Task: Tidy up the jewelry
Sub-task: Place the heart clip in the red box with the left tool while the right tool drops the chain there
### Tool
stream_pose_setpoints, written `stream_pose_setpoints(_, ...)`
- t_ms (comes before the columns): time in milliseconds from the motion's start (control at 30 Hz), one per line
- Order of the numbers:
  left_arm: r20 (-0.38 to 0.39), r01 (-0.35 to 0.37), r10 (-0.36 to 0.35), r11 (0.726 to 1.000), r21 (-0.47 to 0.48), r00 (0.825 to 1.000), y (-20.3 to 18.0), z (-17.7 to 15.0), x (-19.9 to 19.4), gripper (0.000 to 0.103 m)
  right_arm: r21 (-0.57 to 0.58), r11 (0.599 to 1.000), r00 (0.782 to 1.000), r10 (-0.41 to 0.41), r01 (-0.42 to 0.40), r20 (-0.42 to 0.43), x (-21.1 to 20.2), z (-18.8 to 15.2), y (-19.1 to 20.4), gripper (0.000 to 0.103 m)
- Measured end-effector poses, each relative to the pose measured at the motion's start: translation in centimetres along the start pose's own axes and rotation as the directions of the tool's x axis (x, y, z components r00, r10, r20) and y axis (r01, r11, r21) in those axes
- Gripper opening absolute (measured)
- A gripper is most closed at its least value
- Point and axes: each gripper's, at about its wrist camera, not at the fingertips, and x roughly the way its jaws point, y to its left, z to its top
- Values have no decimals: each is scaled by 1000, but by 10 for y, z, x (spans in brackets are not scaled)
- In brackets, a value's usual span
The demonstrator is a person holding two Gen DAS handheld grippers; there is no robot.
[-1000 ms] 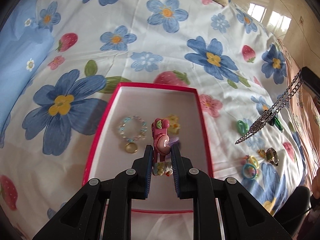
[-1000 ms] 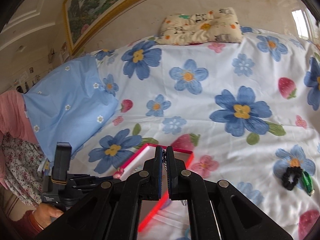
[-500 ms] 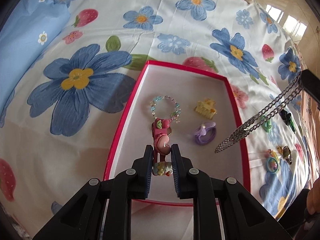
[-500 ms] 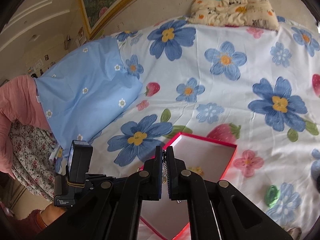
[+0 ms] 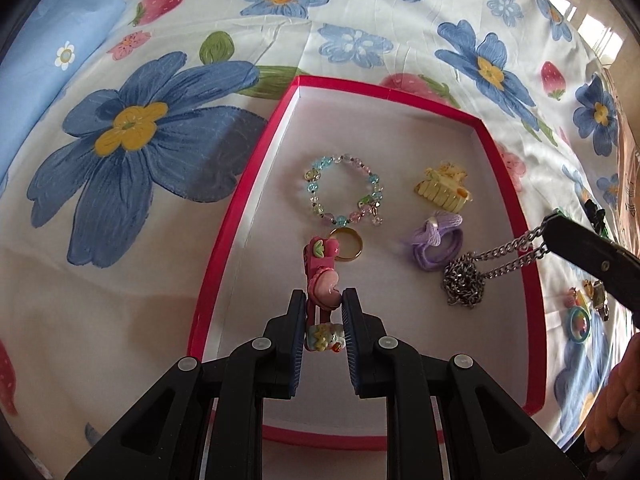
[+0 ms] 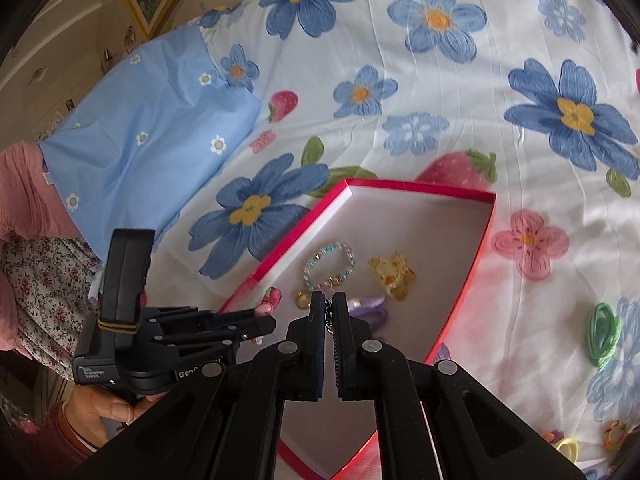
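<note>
A red-rimmed box [image 5: 256,168] with a white floor lies on the flowered bedsheet; it also shows in the right wrist view [image 6: 486,236]. My left gripper [image 5: 323,308] is shut on a pink hair clip [image 5: 322,276] held just over the box floor. My right gripper [image 6: 328,312] is shut on a silver chain [image 5: 464,280], whose lower end is piled on the box floor at the right. In the box lie a beaded bracelet [image 5: 344,190], a gold ring [image 5: 349,245], a yellow claw clip [image 5: 442,192] and a purple hair tie [image 5: 438,240].
Loose pieces lie on the sheet right of the box: a green hair tie [image 6: 602,330], coloured rings [image 5: 580,322] and a dark clip [image 5: 596,214]. A blue pillow [image 6: 148,136] lies at the left. The person's hand [image 6: 108,406] holds the left gripper.
Both grippers moved down toward the box. The hanging chain came over the box, and its lower end now rests bunched on the box floor.
</note>
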Motion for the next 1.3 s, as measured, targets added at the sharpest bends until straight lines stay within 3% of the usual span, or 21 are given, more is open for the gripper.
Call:
stream_pose_setpoints(567,-8,-42,42,999,17,999,-9,-1,13,21,-38,997,989,-66,61,-132,41,-17,-7,3)
stream_pose_setpoints(667,-7,-54,54,998,20,998,-10,-1,13,26,-29,998,988,-60,57,-140,42,-18,-9,6)
stream_pose_setpoints(767,-7,-60,60,998,20,998,-10,-1,12,39,-15,999,989,-51,50,-140,41,-18,-11,9)
stream_pose_setpoints(867,-8,-63,63,998,17,998,-11,-2,12,42,-7,999,990,-49,48,-135,39,-18,-12,10)
stream_pose_setpoints(967,-9,-60,60,998,13,998,-11,-2,10,47,6,1000,993,-28,29,-118,32,-17,-12,20)
stream_pose_setpoints(1033,-3,-57,57,998,6,998,-10,-2,6,54,11,1000,995,-25,27,-96,26,-15,-11,36)
stream_pose_setpoints(1200,39,-46,47,999,-10,998,-12,-6,-13,60,36,999,1000,-21,22,-17,-7,-10,-14,38)
stream_pose_setpoints(1300,69,-27,28,999,-25,997,-14,-11,-29,64,53,998,998,-48,45,45,-34,-11,-20,49)
